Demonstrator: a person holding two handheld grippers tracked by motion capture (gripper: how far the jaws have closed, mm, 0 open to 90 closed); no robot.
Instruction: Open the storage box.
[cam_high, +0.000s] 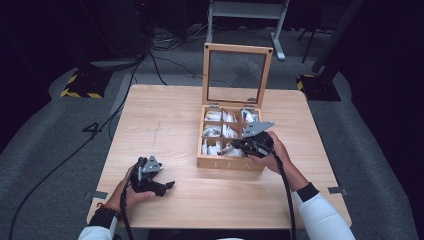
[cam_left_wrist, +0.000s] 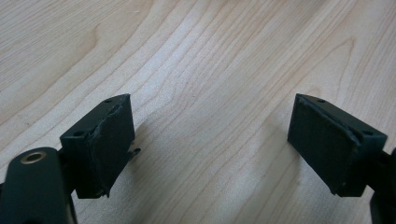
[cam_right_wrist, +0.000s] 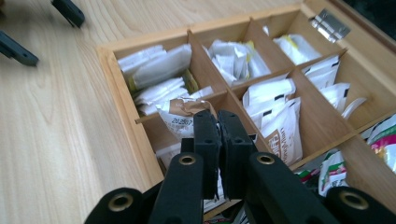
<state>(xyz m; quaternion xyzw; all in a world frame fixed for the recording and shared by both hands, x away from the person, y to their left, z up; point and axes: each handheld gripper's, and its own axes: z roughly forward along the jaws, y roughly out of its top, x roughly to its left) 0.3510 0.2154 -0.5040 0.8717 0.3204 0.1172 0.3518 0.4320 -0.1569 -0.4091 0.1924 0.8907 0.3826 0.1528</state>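
Wooden, glass-lidded tea box (cam_high: 231, 162) stands open as the right gripper (cam_right_wrist: 219, 122) pinches a crumpled white-and-brown sachet (cam_right_wrist: 180, 116) just ahead, not yet lifted clear; the left gripper (cam_left_wrist: 210, 140) rests spread on the table.

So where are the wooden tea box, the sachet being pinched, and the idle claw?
Wooden tea box (cam_high: 230, 163): high view, front wall.
Sachet (cam_right_wrist: 180, 116): right gripper view, crumpled brown-and-white top beside the shut claw.
Left claw (cam_high: 169, 186): high view, between its open tips.
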